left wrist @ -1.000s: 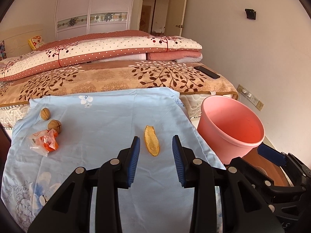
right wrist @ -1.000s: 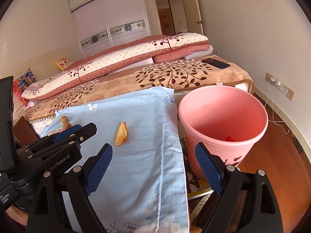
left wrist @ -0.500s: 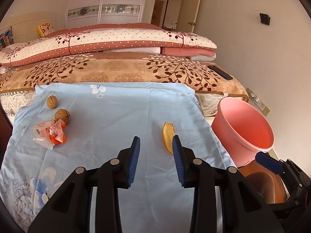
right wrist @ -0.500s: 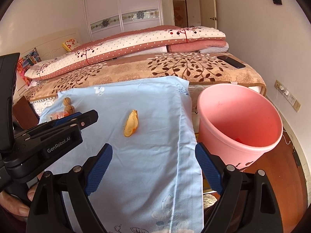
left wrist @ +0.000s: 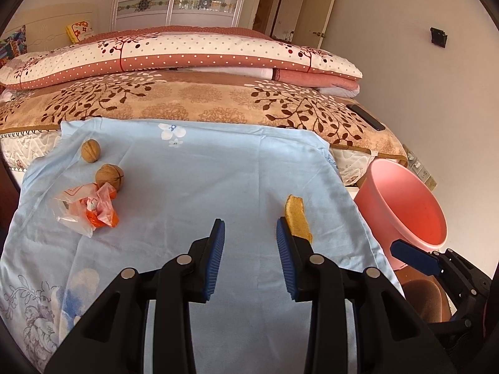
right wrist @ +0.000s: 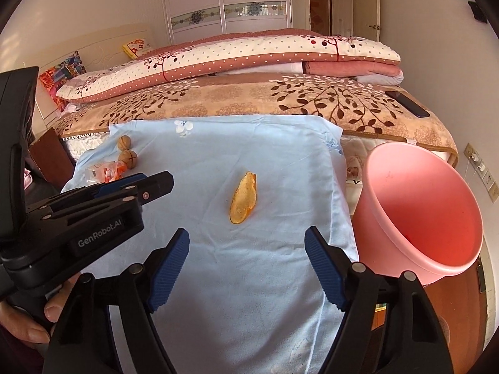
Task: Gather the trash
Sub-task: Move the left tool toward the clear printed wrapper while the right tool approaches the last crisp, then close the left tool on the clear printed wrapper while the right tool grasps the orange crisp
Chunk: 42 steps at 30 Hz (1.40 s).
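Observation:
An orange peel (right wrist: 243, 198) (left wrist: 297, 219) lies on the light blue cloth (right wrist: 265, 274) (left wrist: 199, 187). My right gripper (right wrist: 246, 249) hovers just short of the peel; its jaws are closing with nothing between them. My left gripper (left wrist: 250, 243) is open and empty, with the peel just past its right fingertip. A crumpled orange and clear wrapper (left wrist: 90, 208) (right wrist: 107, 170) and two walnuts (left wrist: 109, 177) (right wrist: 128, 158) lie at the cloth's left. The pink bucket (right wrist: 418, 215) (left wrist: 402, 205) stands on the floor off the cloth's right edge.
Behind the cloth the bed carries a brown leaf-patterned blanket (left wrist: 199, 99) and folded dotted quilts (left wrist: 174, 53). A black phone (left wrist: 366, 117) lies on the bed's right side. A person's hand (right wrist: 37, 314) holds the left gripper's handle. Wall sockets (right wrist: 482, 168) sit low on the right wall.
Both grippers have shifted left over the cloth, so the peel and bucket slid right in both views. The right gripper's jaws have narrowed a little.

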Each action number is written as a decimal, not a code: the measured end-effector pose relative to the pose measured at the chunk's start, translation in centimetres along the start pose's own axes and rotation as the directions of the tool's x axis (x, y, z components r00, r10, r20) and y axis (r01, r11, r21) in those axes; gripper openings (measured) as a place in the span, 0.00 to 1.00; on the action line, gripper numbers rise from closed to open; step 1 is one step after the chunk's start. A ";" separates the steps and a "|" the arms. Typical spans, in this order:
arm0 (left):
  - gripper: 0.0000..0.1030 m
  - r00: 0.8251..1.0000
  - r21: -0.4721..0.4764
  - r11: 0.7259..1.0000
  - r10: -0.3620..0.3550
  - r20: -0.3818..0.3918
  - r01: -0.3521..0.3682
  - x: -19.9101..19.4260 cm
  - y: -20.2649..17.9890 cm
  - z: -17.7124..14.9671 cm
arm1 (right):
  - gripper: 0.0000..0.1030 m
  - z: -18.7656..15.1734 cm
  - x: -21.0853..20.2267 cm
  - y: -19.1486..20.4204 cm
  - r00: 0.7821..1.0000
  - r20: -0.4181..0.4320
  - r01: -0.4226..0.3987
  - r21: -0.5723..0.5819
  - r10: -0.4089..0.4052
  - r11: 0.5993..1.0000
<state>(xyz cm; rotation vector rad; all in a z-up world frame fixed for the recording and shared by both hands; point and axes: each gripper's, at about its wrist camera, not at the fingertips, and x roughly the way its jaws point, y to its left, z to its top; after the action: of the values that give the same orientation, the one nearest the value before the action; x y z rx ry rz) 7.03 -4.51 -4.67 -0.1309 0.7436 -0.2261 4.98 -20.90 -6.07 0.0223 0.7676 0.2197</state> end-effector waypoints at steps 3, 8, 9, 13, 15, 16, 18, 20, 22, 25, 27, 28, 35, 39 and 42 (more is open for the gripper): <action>0.34 1.000 -0.026 0.999 0.021 0.000 -0.021 -0.3 1.8 0.1 | 0.71 0.1 0.8 -0.2 0.999 -0.028 -0.022 0.024 0.022 0.999; 0.34 0.997 -0.064 0.995 0.072 -0.025 -0.074 -0.8 5.1 -0.6 | 0.65 -0.1 2.2 -0.1 0.994 -0.082 -0.068 0.042 0.072 0.997; 0.33 0.996 -0.072 0.994 0.082 -0.030 -0.084 -1.0 5.7 -0.8 | 0.63 -0.1 2.4 0.0 0.993 -0.087 -0.075 0.042 0.079 0.996; 0.33 0.992 -0.099 0.988 0.113 -0.052 -0.118 -1.5 8.2 -1.6 | 0.60 0.2 3.2 0.1 0.990 -0.100 -0.095 0.052 0.100 0.994; 0.33 0.991 -0.108 0.985 0.127 -0.050 -0.132 -1.9 9.3 -1.6 | 0.60 0.6 3.8 0.1 0.988 -0.105 -0.105 0.072 0.113 0.992; 0.33 0.990 -0.112 0.984 0.134 -0.046 -0.138 -2.1 9.8 -1.4 | 0.60 0.9 4.1 0.1 0.987 -0.105 -0.113 0.085 0.121 0.990; 0.33 0.988 -0.125 0.980 0.148 -0.040 -0.152 -2.5 10.9 -1.0 | 0.60 1.5 4.8 0.1 0.987 -0.103 -0.112 0.100 0.122 0.989; 0.33 0.988 -0.143 0.978 0.150 -0.036 -0.154 -2.7 12.0 -0.5 | 0.59 2.1 5.4 0.3 0.989 -0.097 -0.103 0.107 0.113 0.989; 0.33 0.988 -0.163 0.975 0.147 -0.039 -0.152 -2.6 13.0 0.1 | 0.59 2.6 6.1 0.3 0.991 -0.092 -0.089 0.112 0.099 0.990; 0.34 0.988 -0.183 0.971 0.142 -0.065 -0.152 -1.9 14.0 1.0 | 0.59 3.0 7.2 0.2 0.991 -0.100 -0.071 0.126 0.084 0.990; 0.34 0.985 -0.183 0.969 0.157 -0.067 -0.166 -1.4 14.4 1.5 | 0.60 3.2 7.8 0.2 0.991 -0.105 -0.063 0.131 0.077 0.989; 0.34 0.984 -0.181 0.968 0.165 -0.064 -0.174 -1.3 14.6 1.7 | 0.60 3.3 8.0 0.2 0.992 -0.106 -0.059 0.130 0.073 0.990; 0.34 0.984 -0.193 0.965 0.169 -0.053 -0.176 -0.5 15.7 3.5 | 0.60 3.5 9.3 0.3 0.992 -0.116 -0.038 0.129 0.053 0.991; 0.34 0.991 -0.225 0.965 0.135 -0.021 -0.136 -1.2 16.8 4.9 | 0.60 3.5 9.4 0.4 0.993 -0.111 -0.031 0.116 0.044 0.993; 0.34 0.992 -0.234 0.964 0.123 -0.026 -0.126 -0.9 17.8 5.9 | 0.60 3.3 9.6 0.6 0.992 -0.117 -0.028 0.110 0.041 0.994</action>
<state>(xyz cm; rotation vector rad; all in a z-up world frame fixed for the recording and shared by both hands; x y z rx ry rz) 13.18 13.15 -3.30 -0.3070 0.7854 -0.0179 13.83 -18.15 -10.22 0.1258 0.8980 0.2140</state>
